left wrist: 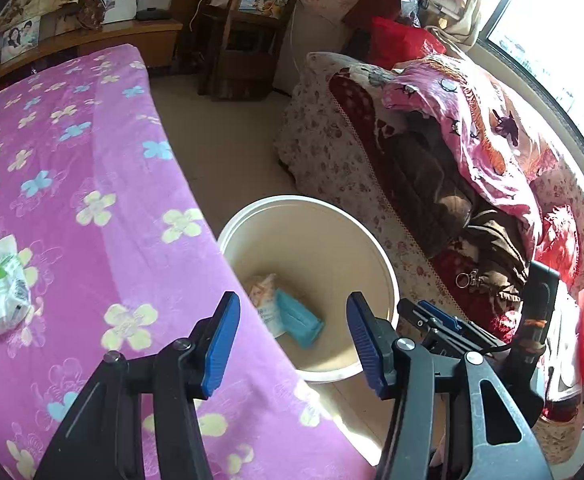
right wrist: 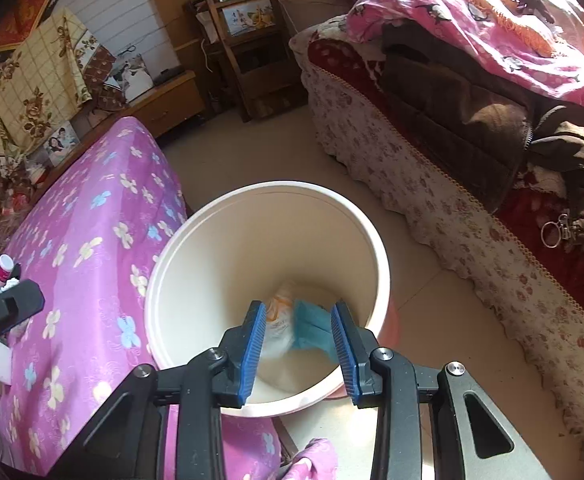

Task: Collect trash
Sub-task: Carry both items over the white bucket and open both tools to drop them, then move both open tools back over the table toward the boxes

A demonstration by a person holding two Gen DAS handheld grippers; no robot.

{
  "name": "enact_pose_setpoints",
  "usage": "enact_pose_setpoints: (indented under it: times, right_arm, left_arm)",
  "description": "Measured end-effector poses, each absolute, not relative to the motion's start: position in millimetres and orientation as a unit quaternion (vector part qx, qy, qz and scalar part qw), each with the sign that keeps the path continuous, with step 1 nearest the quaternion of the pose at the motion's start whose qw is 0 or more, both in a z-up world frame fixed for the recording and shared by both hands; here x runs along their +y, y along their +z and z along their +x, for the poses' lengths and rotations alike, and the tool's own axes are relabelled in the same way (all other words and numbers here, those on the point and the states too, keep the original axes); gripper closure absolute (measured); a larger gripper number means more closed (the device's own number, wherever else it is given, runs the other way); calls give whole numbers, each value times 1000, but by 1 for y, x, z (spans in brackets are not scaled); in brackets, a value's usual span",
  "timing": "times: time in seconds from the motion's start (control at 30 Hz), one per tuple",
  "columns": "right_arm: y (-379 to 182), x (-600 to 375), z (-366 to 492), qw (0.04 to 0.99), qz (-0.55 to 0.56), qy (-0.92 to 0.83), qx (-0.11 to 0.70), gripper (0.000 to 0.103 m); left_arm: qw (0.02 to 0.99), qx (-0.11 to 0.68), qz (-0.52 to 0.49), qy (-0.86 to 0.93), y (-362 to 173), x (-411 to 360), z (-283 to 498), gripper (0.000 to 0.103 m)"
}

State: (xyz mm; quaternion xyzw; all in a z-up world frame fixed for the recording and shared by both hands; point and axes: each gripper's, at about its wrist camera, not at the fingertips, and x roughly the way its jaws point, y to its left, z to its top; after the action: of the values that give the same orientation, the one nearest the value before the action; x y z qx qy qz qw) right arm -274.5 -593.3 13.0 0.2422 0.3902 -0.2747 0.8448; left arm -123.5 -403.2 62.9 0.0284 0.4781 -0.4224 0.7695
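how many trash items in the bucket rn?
2 visible in the white bucket: a blue packet and a white-orange wrapper left of it, side by side at the bottom. Anything underneath would be hidden.

Left tool (left wrist: 292, 344): black angular frame, ribbed blue pads (left wrist: 221, 344), silver round screws at the joints. Right tool (right wrist: 298, 350): same build, black arms with triangular cutouts, blue ribbed pads (right wrist: 253, 350), silver screws.
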Motion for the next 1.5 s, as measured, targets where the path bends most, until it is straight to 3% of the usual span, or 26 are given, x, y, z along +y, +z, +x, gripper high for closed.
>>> enact_pose_setpoints:
  times: [0.03,0.1,0.93,1.5]
  right_arm:
    - [14,-592,-274,846,243,-273,389,48]
    - [14,-589,-272,849,247,-264,386,37]
    - [56,-491,-243,883,203,-190,377,37]
    - [61,-397,-203,895,183,-89,396,37]
  left_arm:
    - [771,477,29,-421,63,-402,-124,47]
    - [775,474,30,-417,64,-397,-125,47]
    - [842,421,28,-336,88,-294,-126,33]
    - [869,428,-4,-246,93,-169,-115,32]
